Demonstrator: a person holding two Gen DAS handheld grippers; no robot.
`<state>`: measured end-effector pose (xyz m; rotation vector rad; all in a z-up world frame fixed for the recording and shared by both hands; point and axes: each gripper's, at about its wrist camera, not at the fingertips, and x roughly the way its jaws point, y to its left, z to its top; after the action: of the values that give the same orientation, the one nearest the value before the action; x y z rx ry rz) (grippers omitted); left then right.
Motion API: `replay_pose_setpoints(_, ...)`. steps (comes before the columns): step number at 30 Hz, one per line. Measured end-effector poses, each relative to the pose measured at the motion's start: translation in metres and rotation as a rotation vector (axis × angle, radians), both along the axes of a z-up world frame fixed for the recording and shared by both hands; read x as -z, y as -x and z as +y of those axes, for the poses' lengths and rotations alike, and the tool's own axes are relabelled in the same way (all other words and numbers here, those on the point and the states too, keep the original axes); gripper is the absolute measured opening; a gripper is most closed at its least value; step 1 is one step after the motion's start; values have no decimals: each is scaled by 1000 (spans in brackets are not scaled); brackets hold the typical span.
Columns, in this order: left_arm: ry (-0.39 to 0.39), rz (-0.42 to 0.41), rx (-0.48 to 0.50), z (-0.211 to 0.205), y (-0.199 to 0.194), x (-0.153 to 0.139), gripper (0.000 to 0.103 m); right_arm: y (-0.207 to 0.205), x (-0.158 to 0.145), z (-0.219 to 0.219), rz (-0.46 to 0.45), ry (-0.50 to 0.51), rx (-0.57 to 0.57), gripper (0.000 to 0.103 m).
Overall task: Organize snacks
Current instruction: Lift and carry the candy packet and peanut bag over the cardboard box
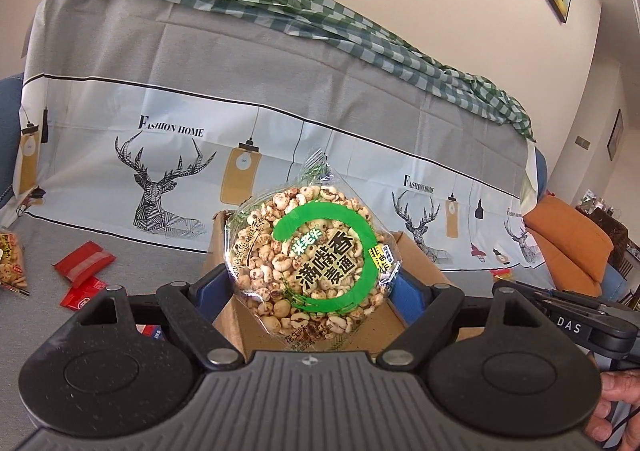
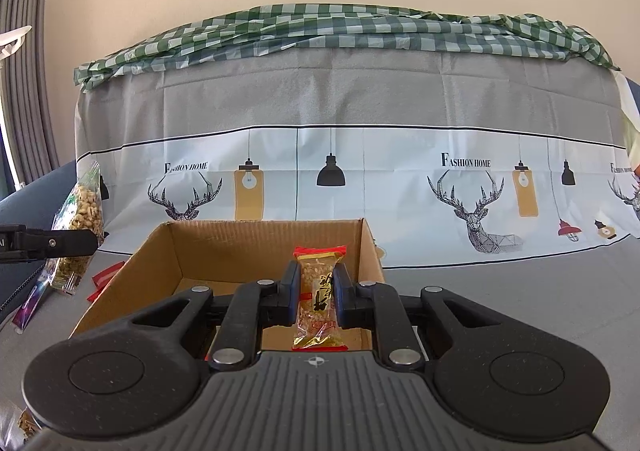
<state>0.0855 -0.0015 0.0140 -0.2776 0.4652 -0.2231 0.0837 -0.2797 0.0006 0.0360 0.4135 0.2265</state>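
My left gripper (image 1: 308, 283) is shut on a round clear bag of puffed grain (image 1: 306, 259) with a green ring label, held above the open cardboard box (image 1: 420, 263). In the right wrist view that bag (image 2: 82, 211) and the left gripper's finger (image 2: 52, 243) hang at the box's left side. My right gripper (image 2: 316, 287) is shut on a small peanut candy bar (image 2: 318, 299) in a clear wrapper with red ends, held over the cardboard box (image 2: 168, 255), whose visible inside looks bare.
Red snack packets (image 1: 82, 263) and another snack bag (image 1: 10, 263) lie on the grey cloth left of the box. A sofa back draped in a deer-print cloth (image 2: 360, 171) rises behind. An orange cushion (image 1: 568, 247) sits far right. A purple packet (image 2: 30, 303) lies at the left.
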Motion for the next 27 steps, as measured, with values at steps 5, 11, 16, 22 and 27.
replay_pose_setpoints(5, 0, -2, 18, -5, -2, 1, 87, -2, 1, 1, 0, 13, -7, 18)
replay_pose_setpoints(11, -1, -1, 37, -11, -3, 3, 87, -4, 1, 2, 2, 23, -9, 18)
replay_pose_setpoints(16, -6, -3, 49, -16, -5, 4, 87, -4, 2, 4, 4, 34, -11, 18)
replay_pose_setpoints(22, -8, -3, 61, -19, -6, 5, 87, -5, 2, 5, 3, 42, -16, 18)
replay_pose_setpoints(27, -12, -2, 73, -22, -8, 6, 87, -6, 2, 6, 3, 48, -18, 18)
